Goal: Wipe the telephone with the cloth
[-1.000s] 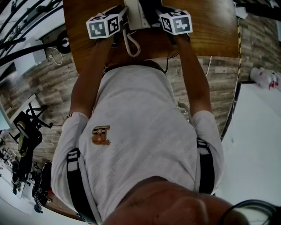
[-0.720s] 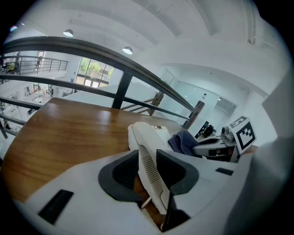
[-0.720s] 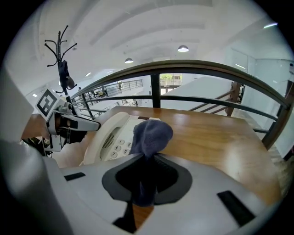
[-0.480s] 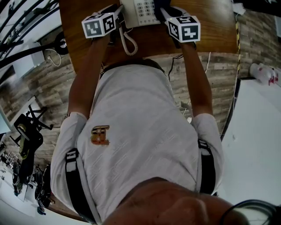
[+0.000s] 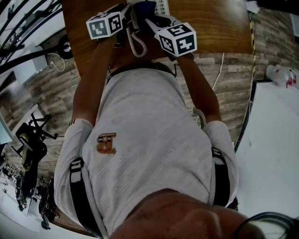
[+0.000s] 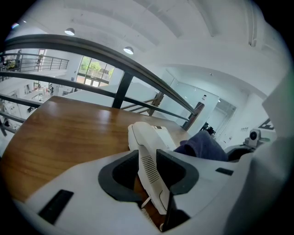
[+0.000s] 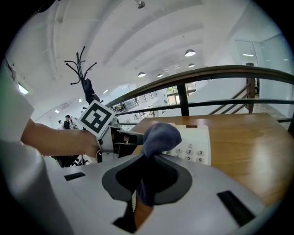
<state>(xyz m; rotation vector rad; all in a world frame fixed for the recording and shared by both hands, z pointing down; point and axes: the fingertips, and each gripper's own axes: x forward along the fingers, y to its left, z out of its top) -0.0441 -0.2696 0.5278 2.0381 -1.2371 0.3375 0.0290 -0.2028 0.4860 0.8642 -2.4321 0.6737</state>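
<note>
The white telephone (image 7: 195, 146) sits on the wooden table (image 6: 64, 133), its keypad facing up. My left gripper (image 6: 148, 176) is shut on the white handset (image 6: 141, 137), which runs forward between the jaws along the telephone's left side. The coiled cord (image 5: 137, 45) hangs off the table edge. My right gripper (image 7: 146, 183) is shut on a dark blue cloth (image 7: 160, 135), whose bunched end sits over the near left part of the keypad. In the head view the cloth (image 5: 143, 7) lies over the telephone (image 5: 162, 5) between both marker cubes.
A dark metal railing (image 7: 216, 73) runs behind the table's far edge. The table's near edge (image 5: 219, 50) lies just in front of the person's body. A white surface (image 5: 271, 149) stands to the right, below table level. A coat stand (image 7: 85, 78) is far off.
My right gripper has swung left and brought the cloth over the telephone, covering most of the keypad in the head view. The left gripper has stayed in place on the handset.
</note>
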